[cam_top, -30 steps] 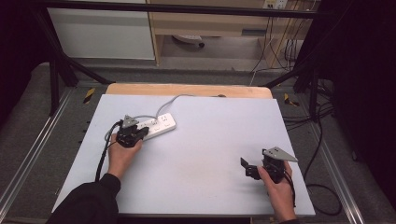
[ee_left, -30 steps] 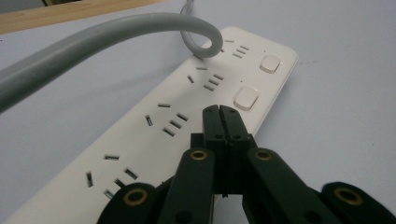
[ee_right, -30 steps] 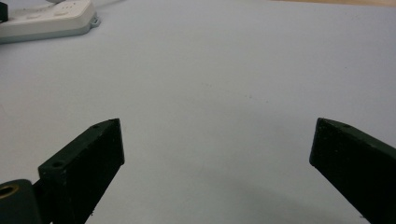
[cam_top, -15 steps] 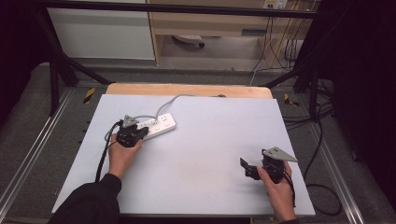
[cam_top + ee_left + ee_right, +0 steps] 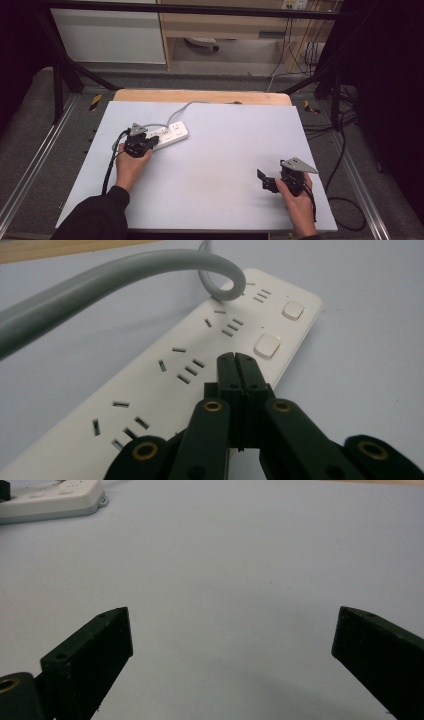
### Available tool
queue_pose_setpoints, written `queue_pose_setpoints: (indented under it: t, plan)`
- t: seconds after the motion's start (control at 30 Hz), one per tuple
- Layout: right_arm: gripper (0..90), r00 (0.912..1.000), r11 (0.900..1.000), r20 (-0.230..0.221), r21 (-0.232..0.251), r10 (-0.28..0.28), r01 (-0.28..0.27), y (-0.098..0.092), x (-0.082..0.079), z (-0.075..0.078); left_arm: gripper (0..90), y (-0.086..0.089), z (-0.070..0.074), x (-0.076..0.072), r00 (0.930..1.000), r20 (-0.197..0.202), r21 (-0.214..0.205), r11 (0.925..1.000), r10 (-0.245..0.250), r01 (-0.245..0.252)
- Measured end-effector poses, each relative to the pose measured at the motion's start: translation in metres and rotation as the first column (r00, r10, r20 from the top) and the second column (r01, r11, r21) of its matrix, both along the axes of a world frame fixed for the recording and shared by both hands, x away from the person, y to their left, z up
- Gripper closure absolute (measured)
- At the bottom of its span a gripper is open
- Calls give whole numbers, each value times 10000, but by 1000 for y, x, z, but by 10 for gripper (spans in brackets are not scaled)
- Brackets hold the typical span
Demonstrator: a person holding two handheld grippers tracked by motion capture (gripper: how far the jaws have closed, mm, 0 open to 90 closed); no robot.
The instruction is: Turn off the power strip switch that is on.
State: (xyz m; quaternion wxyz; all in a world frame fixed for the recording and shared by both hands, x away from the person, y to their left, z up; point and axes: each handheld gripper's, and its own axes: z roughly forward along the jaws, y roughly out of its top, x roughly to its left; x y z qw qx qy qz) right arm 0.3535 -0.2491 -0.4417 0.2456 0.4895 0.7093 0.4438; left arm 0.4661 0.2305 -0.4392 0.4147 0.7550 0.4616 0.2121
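left claw [image 5: 236, 371] hovered with its black jaws pressed together on nothing, tips just above the white plastic power strip [image 5: 167, 135] near one of its square rocker switches [image 5: 266, 345]. the strip lay on the pale grey surface [image 5: 225, 160], its long axis running away from that claw toward the looped grey cable [image 5: 125, 270]. right claw [image 5: 232, 630] rested wide open and empty, well apart, so the left hand [image 5: 131, 165] seemed better placed for pressing.
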Motion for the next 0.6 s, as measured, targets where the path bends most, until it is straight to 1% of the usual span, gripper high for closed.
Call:
queue_pose_setpoints:
  t: [0.2, 0.43, 0.6]
  plan:
    - [34, 10000, 10000, -5, 25, -24, 24, 0, 0, 0, 900, 1, 0, 1, 10000, -55, -184, 9998, 20, -21]
    - [33, 10000, 10000, 9, 12, -14, 14, -1, 0, 0, 900, 1, 0, 1, 10000, -52, -212, 9998, 30, -32]
    - [33, 10000, 10000, 10, 14, -15, 15, -1, 0, 0, 900, 1, -2, 2, 10000, -19, -357, 9993, 58, -59]
